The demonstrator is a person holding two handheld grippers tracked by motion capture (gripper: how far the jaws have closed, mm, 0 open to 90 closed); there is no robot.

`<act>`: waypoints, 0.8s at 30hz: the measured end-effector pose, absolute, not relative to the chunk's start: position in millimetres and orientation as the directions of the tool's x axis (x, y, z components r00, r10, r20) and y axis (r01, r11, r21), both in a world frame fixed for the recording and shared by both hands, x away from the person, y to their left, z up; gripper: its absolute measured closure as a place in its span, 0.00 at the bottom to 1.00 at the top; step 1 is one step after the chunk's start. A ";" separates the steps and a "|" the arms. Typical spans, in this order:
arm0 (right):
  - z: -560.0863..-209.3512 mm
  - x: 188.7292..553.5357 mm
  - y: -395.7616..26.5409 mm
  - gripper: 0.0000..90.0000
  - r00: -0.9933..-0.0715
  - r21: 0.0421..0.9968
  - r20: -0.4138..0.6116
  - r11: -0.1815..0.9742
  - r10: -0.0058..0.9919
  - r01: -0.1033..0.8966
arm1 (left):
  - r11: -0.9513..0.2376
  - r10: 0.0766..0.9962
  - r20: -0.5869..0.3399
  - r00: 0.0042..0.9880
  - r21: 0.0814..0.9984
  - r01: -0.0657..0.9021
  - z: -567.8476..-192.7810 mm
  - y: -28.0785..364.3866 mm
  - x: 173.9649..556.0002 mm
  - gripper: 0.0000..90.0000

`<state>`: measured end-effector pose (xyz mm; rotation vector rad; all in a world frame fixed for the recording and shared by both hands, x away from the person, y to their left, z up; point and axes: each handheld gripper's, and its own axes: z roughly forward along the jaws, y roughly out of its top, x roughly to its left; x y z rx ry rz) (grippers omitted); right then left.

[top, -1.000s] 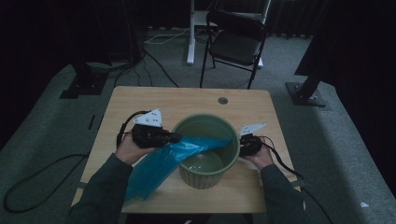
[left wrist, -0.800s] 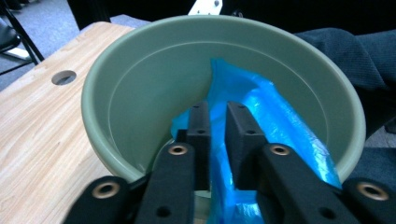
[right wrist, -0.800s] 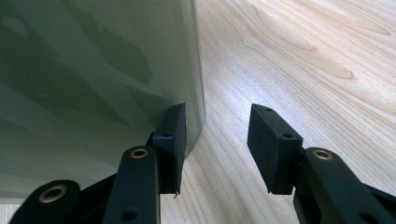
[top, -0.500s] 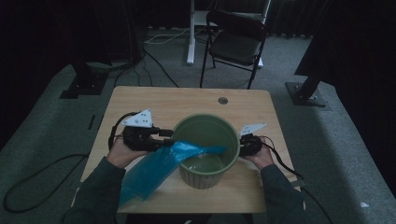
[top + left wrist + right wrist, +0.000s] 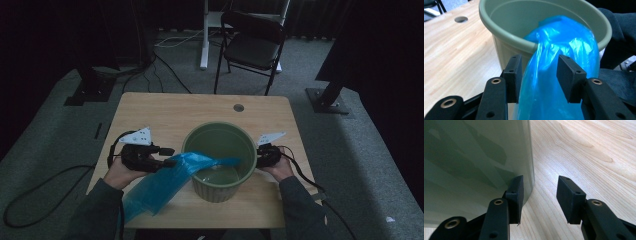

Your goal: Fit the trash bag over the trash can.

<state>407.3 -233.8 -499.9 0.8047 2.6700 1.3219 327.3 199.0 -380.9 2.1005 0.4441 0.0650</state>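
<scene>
Draping over the green bucket's (image 5: 220,162) rim, the blue bag (image 5: 554,75) lies between the left tongs (image 5: 539,75), just spreading; the right tongs (image 5: 539,200) gape.

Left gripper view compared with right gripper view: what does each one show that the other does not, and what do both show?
The left gripper view has the blue plastic bag draped over the rim, lying between the left gripper's open jaws, which have just been opening. The right gripper view has the right gripper, open, one jaw against the outer wall. Both have the green bucket and the wooden table.
</scene>
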 end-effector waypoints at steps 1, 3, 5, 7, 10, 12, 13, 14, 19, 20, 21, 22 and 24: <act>-499.9 407.3 -233.8 0.63 -0.863 0.755 0.175 0.497 0.475 0.427 | -0.480 0.338 -0.128 0.933 0.829 0.287 -380.9 199.0 327.3 0.64; -499.6 406.6 -234.1 0.63 -0.863 0.755 0.172 0.499 0.475 0.425 | -0.490 0.323 -0.123 0.938 0.826 0.278 -382.9 195.0 326.7 0.74; -498.7 406.1 -234.7 0.62 -0.862 0.757 0.175 0.495 0.475 0.427 | -0.494 0.316 -0.113 0.942 0.828 0.265 -381.5 191.4 326.0 0.84; -496.8 404.6 -236.0 0.62 -0.861 0.762 0.177 0.487 0.477 0.427 | -0.490 0.309 -0.106 0.945 0.834 0.254 -378.5 188.8 325.7 0.92; -493.1 401.3 -238.6 0.62 -0.860 0.769 0.179 0.478 0.478 0.425 | -0.478 0.301 -0.100 0.948 0.845 0.241 -373.5 186.7 326.3 0.97; -490.1 398.7 -240.2 0.62 -0.860 0.775 0.176 0.471 0.479 0.422 | -0.474 0.301 -0.098 0.949 0.848 0.238 -372.2 185.9 326.7 0.98; -488.6 397.3 -241.0 0.62 -0.860 0.777 0.173 0.470 0.480 0.419 | -0.465 0.301 -0.095 0.949 0.854 0.233 -370.2 184.3 327.5 0.98; -487.1 395.4 -241.7 0.62 -0.859 0.779 0.170 0.468 0.482 0.417 | -0.459 0.300 -0.094 0.949 0.858 0.230 -369.2 183.3 328.0 0.99; -483.1 387.3 -244.4 0.62 -0.861 0.783 0.159 0.470 0.483 0.408 | -0.431 0.320 -0.087 0.944 0.874 0.227 -360.9 177.7 334.9 0.99; -482.6 386.1 -244.7 0.62 -0.861 0.782 0.157 0.471 0.483 0.407 | -0.422 0.324 -0.092 0.942 0.877 0.231 -359.1 176.3 337.7 0.99; -482.2 384.9 -244.9 0.62 -0.861 0.783 0.155 0.472 0.483 0.406 | -0.416 0.331 -0.094 0.939 0.878 0.234 -357.3 174.7 340.8 0.99; -481.8 383.9 -245.2 0.62 -0.862 0.782 0.154 0.474 0.483 0.405 | -0.414 0.338 -0.092 0.937 0.879 0.236 -355.3 172.9 344.3 0.99; -481.3 382.1 -245.5 0.62 -0.862 0.781 0.153 0.475 0.483 0.405 | -0.402 0.349 -0.098 0.932 0.883 0.244 -351.5 169.2 351.2 0.99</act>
